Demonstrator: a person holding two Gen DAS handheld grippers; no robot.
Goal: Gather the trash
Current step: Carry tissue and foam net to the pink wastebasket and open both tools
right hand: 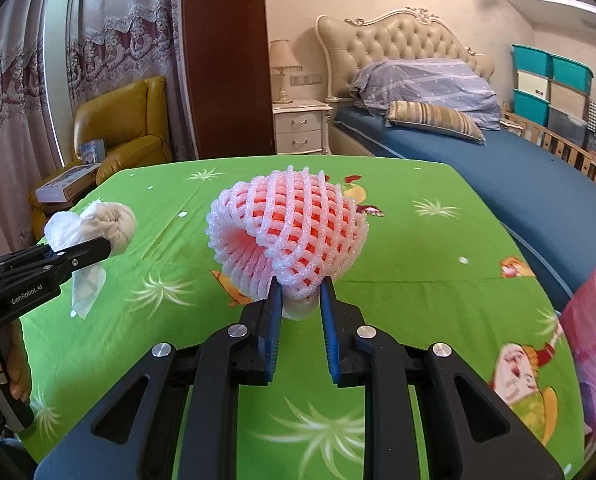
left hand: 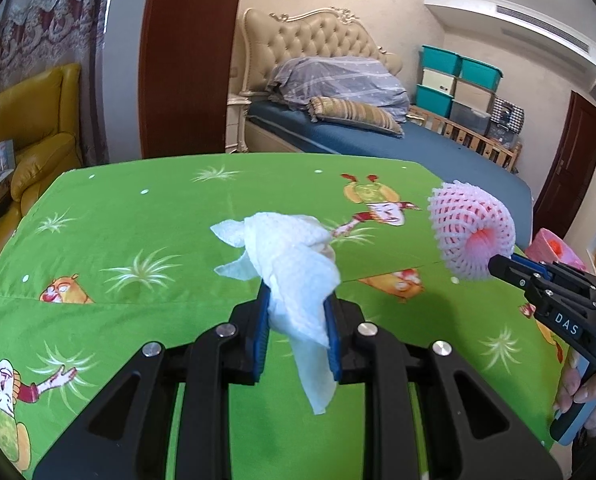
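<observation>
My left gripper [left hand: 296, 304] is shut on a crumpled white tissue [left hand: 286, 256] and holds it above the green tablecloth [left hand: 138, 240]. It also shows in the right wrist view [right hand: 98, 254], where the tissue [right hand: 94, 224] wraps a beige lump. My right gripper [right hand: 300, 292] is shut on a pink foam fruit net [right hand: 290, 228], held above the cloth. In the left wrist view the right gripper [left hand: 498, 264] holds the net [left hand: 470, 232] at the right.
A pink bag [right hand: 594, 344] with something orange inside sits at the table's right edge. A bed [right hand: 518, 172] stands behind the table, a yellow armchair [right hand: 126, 128] with boxes at the far left, a nightstand [right hand: 300, 128] beside it.
</observation>
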